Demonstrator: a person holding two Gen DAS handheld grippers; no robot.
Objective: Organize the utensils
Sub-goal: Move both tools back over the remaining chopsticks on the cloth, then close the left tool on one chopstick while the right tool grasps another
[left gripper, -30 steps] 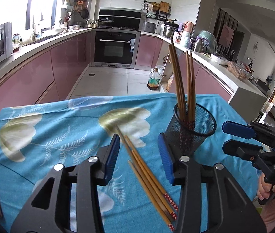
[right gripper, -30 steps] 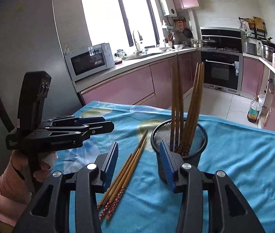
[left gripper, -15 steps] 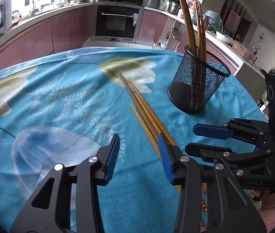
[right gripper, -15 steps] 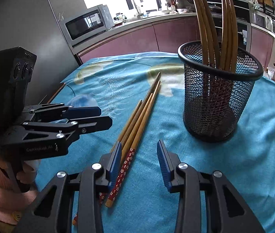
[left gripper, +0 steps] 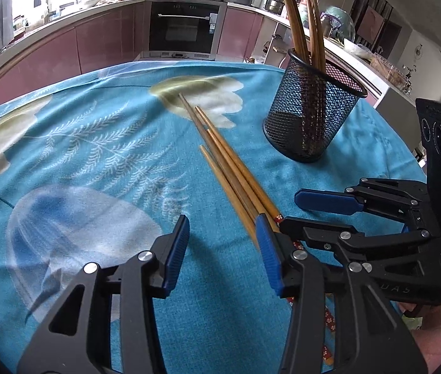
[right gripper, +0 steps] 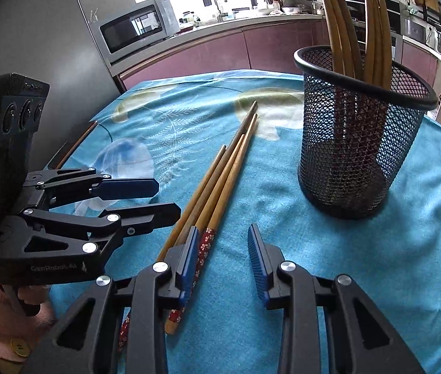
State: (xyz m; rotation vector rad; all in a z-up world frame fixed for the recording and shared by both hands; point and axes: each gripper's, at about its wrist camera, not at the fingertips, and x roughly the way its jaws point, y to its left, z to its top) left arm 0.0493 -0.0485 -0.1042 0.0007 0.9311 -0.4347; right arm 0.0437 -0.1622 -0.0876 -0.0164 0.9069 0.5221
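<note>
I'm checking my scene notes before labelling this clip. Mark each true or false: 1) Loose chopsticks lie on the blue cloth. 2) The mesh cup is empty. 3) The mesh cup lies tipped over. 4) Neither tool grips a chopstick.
1) True: the loose chopsticks lie together on the blue cloth.
2) False: the mesh cup holds several chopsticks.
3) False: it stands upright.
4) True: the left tool and right tool both stand open; the right's jaws have just been closing, with one chopstick's patterned end between them.
</note>
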